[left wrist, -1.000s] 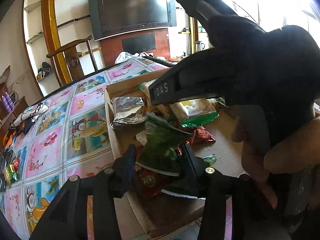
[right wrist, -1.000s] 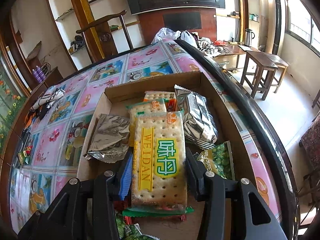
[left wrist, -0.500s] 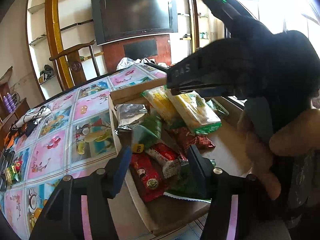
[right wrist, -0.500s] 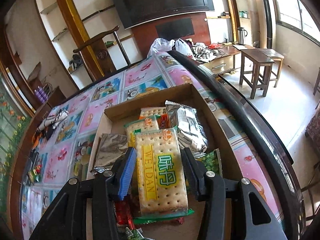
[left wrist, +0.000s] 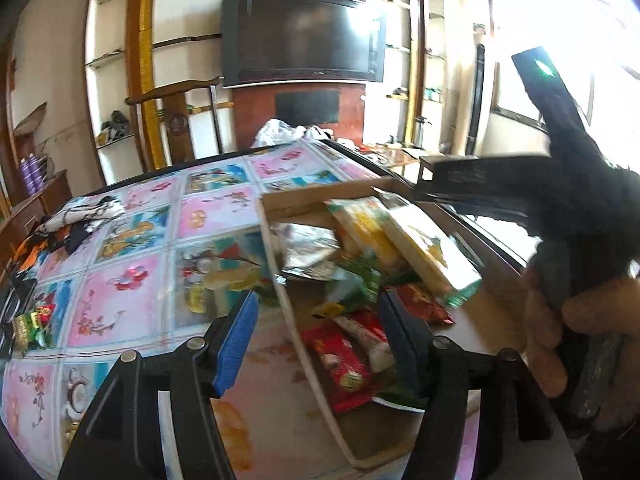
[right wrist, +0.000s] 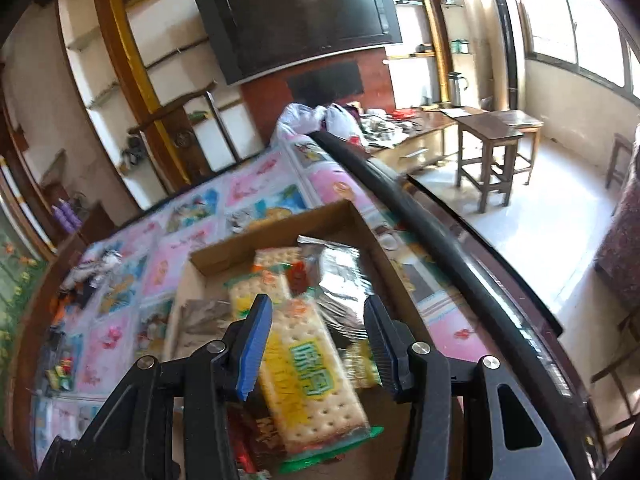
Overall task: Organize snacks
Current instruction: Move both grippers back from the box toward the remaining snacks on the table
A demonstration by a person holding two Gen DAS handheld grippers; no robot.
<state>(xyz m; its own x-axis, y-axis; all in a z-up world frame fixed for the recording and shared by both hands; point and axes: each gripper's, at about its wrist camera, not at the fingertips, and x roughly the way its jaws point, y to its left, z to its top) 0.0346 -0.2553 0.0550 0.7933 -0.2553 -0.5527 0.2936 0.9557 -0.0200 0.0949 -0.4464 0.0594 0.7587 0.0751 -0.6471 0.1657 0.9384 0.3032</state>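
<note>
Left wrist view, left to right:

- Far left, on the patterned tablecloth (left wrist: 132, 304): small cluster of wrapped sweets (left wrist: 30, 326).
- Low centre: left gripper (left wrist: 320, 340), jaws opening, pinching nothing. Between the 2 fingers, lower down: left wall of the cardboard box (left wrist: 320, 196) and loose packets on the box floor, none touched by the pads.
- Inside the box: crumpled silver packet (left wrist: 308, 248) against the left wall, green packet (left wrist: 356, 284) just beside it, red packets (left wrist: 340, 364) nearer the camera.
- Right of centre: cracker packet (left wrist: 428, 252), tilted and held clear above the other packets.
- Far right: hand (left wrist: 580, 320) wrapped around a black tool handle.

Right wrist view, left to right:

- Left: same tablecloth, scattered small items along its far left edge, too blurred to name.
- Centre: box with 1 silver packet at its left side.
- Low centre: right gripper (right wrist: 316, 344), pinching the cracker packet by its long sides, blue pad on the left edge. Packet slanted, lower end toward the camera, green sealed end at the bottom.
- Behind it, lying in the box: 2nd cracker packet (right wrist: 260, 292), then a larger silver packet (right wrist: 340, 280) on the right side of the box.
- Right of the box: dark curved table edge (right wrist: 440, 232).
- Far right, on the pale floor: wooden stool (right wrist: 496, 148), well apart from the table.
</note>
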